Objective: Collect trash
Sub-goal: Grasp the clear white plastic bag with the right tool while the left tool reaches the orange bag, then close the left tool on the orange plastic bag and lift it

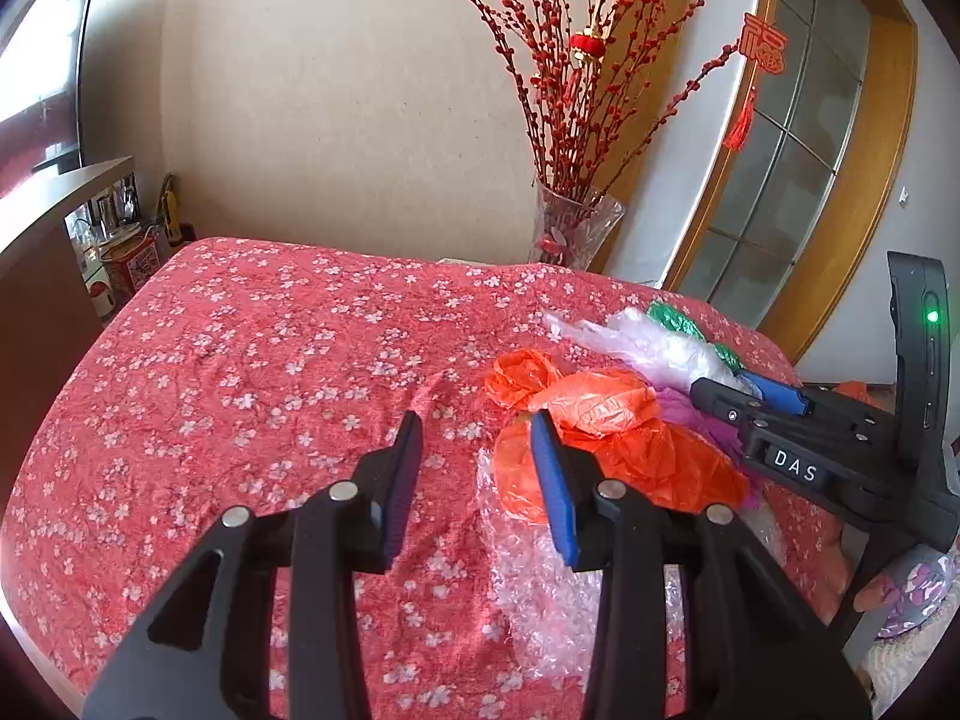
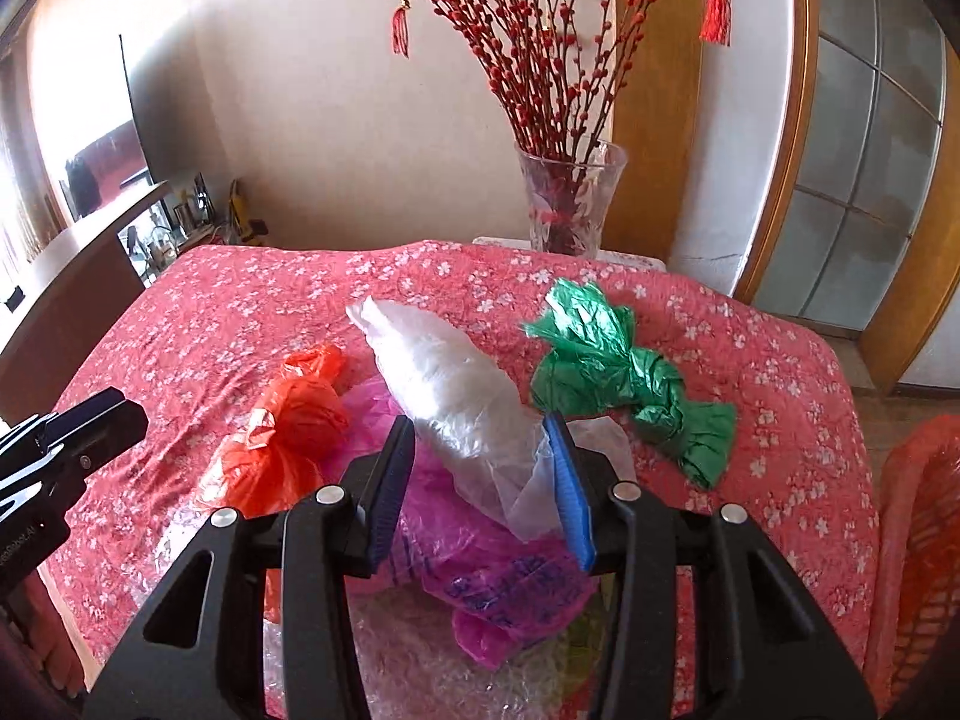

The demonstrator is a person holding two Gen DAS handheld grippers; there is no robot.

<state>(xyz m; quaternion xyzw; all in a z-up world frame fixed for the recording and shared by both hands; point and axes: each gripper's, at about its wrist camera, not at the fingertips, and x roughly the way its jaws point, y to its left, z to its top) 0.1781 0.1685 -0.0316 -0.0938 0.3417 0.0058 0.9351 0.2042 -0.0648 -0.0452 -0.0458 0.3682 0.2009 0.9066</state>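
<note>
A heap of crumpled plastic bags lies on the red flowered tablecloth (image 2: pixel 210 312): an orange bag (image 2: pixel 288 438), a clear white bag (image 2: pixel 444 378), a green bag (image 2: pixel 612 372), a pink bag (image 2: pixel 492 576) and bubble wrap (image 1: pixel 540 594). My right gripper (image 2: pixel 479 420) hangs over the heap, open, with the white bag's near end in its gap; the pads do not visibly press it. My left gripper (image 1: pixel 477 420) is open over bare cloth, its right finger against the orange bag (image 1: pixel 600 402). Each gripper shows in the other's view: the right gripper (image 1: pixel 750 396), the left gripper (image 2: pixel 90 420).
A glass vase (image 2: pixel 570 204) with tall red branches stands at the table's far edge. A red mesh basket (image 2: pixel 924 510) sits off the table's right side. A dark cabinet (image 1: pixel 54 276) with small items stands to the left.
</note>
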